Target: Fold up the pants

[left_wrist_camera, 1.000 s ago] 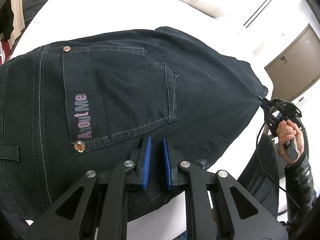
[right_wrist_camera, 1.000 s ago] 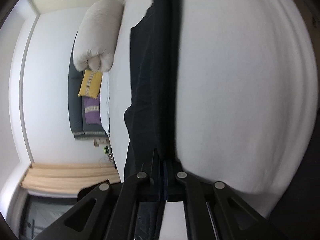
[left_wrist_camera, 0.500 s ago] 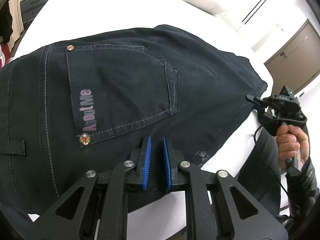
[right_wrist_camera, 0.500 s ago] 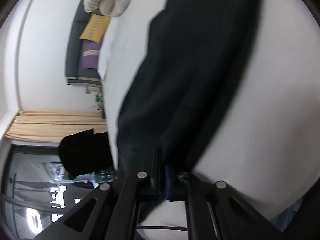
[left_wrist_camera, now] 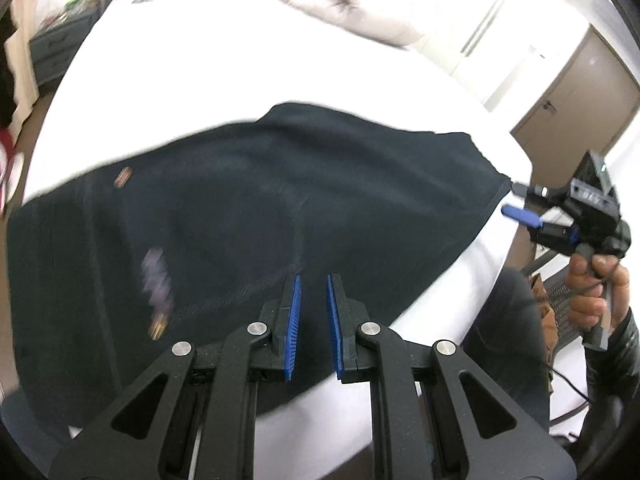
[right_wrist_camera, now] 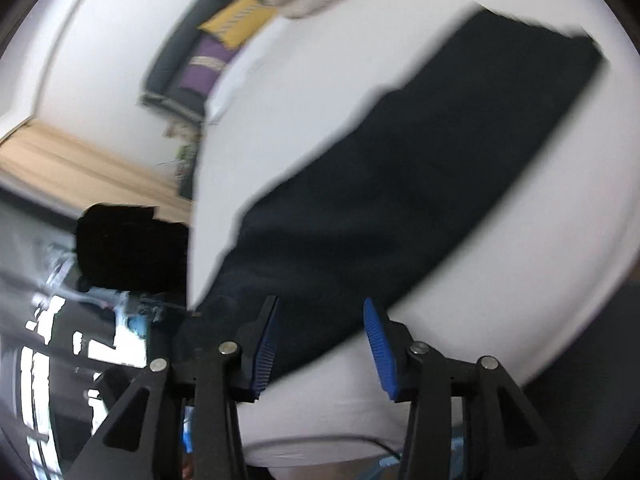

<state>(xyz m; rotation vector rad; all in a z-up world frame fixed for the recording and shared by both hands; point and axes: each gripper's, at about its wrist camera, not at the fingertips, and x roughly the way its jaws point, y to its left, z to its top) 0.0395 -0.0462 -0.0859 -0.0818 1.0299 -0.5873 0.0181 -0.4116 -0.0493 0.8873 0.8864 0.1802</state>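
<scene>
Dark jeans (left_wrist_camera: 280,208) lie flat across the white bed (left_wrist_camera: 200,80), back pocket up; the picture is blurred by motion. My left gripper (left_wrist_camera: 312,280) hovers over the near edge of the jeans, its blue pads almost together with nothing between them. At the right edge of the bed a hand (left_wrist_camera: 592,292) holds my right gripper (left_wrist_camera: 518,201) just clear of the jeans' corner. In the right wrist view that gripper (right_wrist_camera: 320,304) has its jaws opening, no cloth pinched, and the jeans (right_wrist_camera: 420,168) stretch away below it.
A rolled pale duvet (left_wrist_camera: 340,8) lies at the far end of the bed. A brown cabinet (left_wrist_camera: 580,92) stands at the right and a grey dresser (left_wrist_camera: 52,44) at the left. Yellow and purple cushions (right_wrist_camera: 236,20) lean on a dark headboard.
My right gripper has let go of the jeans' end, opened, rolled and lifted away. My left gripper has risen a little above the jeans.
</scene>
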